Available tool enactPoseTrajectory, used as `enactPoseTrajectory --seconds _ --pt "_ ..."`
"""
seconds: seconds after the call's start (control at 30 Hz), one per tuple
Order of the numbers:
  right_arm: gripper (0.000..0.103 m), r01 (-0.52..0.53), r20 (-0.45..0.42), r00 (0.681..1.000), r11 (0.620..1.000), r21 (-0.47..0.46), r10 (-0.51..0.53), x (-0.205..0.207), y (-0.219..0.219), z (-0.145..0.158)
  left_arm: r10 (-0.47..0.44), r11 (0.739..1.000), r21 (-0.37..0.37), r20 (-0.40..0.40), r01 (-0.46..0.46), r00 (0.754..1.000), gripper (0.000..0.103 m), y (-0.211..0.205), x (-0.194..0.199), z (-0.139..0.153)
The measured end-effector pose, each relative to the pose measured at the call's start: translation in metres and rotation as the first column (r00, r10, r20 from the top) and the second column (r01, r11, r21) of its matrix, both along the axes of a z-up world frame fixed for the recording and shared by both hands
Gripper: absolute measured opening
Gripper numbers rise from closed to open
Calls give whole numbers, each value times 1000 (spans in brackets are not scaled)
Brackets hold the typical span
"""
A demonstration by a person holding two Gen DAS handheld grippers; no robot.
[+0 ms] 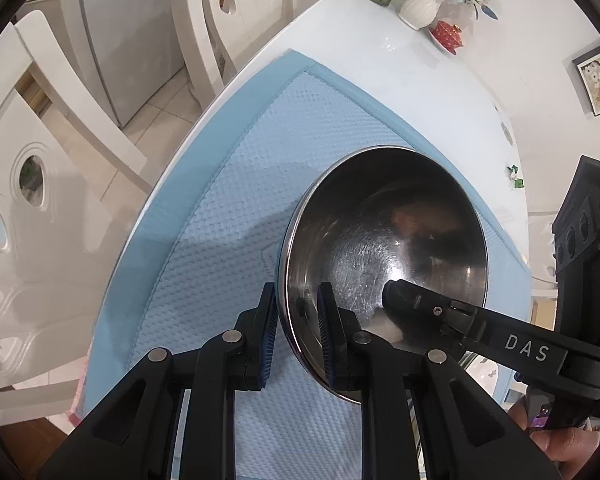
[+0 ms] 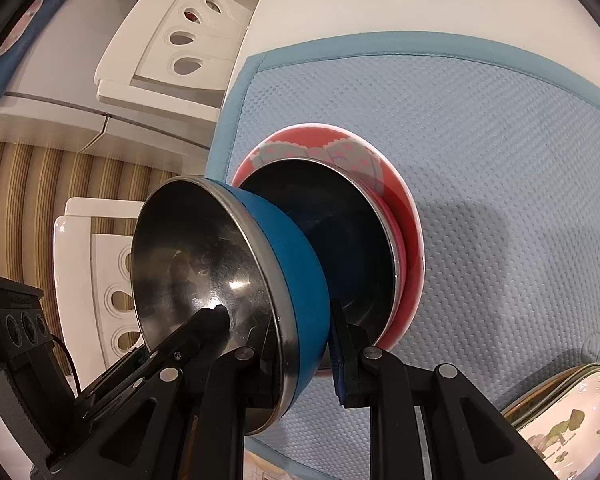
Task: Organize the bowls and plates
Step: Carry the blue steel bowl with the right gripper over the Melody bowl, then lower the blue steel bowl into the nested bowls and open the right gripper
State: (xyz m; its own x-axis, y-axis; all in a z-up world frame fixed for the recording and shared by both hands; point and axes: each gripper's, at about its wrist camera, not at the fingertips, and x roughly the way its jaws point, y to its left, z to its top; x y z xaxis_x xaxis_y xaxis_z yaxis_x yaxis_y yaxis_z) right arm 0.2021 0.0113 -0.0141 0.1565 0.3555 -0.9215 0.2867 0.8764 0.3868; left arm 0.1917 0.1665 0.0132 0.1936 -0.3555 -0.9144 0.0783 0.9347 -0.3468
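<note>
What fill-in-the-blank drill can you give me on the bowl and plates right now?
1. The steel bowl has a ____ outer wall.
2. The left tool and the right tool are each ____ on its rim.
3. Beyond it, the dark plate lies on a larger plate whose rim is coloured ____.

Missing words: blue; shut; red.

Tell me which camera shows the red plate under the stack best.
The right wrist view: the red plate lies on the blue mat beneath a dark plate, its rim and patterned top edge visible behind the blue bowl. The left wrist view shows none of it, only the bowl's steel inside.
</note>
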Motion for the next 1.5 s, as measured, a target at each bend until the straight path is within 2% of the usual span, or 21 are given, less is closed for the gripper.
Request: enactPoseTrajectory --seconds 0.57,0.7,0.8,0.9,1.07,1.13,1.2,1.23,1.3,1.33,1.43,1.5 --pt "18 6 16 1000 1000 12 -6 -5 -4 6 10 999 -32 12 -9 1000 16 3 -2 5" --pt "18 8 51 999 999 -46 -5 -3 -4 13 -20 999 -24 24 21 999 16 -7 0 4" --pt "18 5 42 999 998 -61 -2 0 -8 14 -24 999 -29 24 25 999 16 -13 1 2" --pt "23 1 11 1000 998 -56 0 -1 -13 9 -54 998 -10 39 54 998 16 -21 1 1" --pt "27 18 55 998 1000 -14 -17 -5 -24 14 -30 999 -13 31 31 999 19 -18 5 -4" --pt "34 5 83 997 1000 3 -5 -7 -27 19 -15 1000 -3 28 15 1000 20 -13 7 -7" --pt "37 3 109 994 1000 12 -5 -10 -29 25 -17 999 -29 21 17 1000 21 -10 8 -8" --pt "46 13 118 993 1000 -25 -10 -11 -32 28 -19 999 -28 22 20 1000 21 -11 7 -8" --pt "52 16 120 993 995 -99 -5 -11 -35 31 -28 1000 -5 32 28 999 23 -13 6 -6" --pt "52 14 111 994 994 -108 -2 -12 -38 30 -31 1000 2 33 31 999 25 -13 6 -6" --pt "52 37 93 995 998 -54 -32 -15 -48 23 -49 999 13 44 49 998 28 -14 5 -3" --pt "52 54 85 995 998 -43 -51 -17 -54 18 -69 996 53 63 66 996 33 -16 4 -2"
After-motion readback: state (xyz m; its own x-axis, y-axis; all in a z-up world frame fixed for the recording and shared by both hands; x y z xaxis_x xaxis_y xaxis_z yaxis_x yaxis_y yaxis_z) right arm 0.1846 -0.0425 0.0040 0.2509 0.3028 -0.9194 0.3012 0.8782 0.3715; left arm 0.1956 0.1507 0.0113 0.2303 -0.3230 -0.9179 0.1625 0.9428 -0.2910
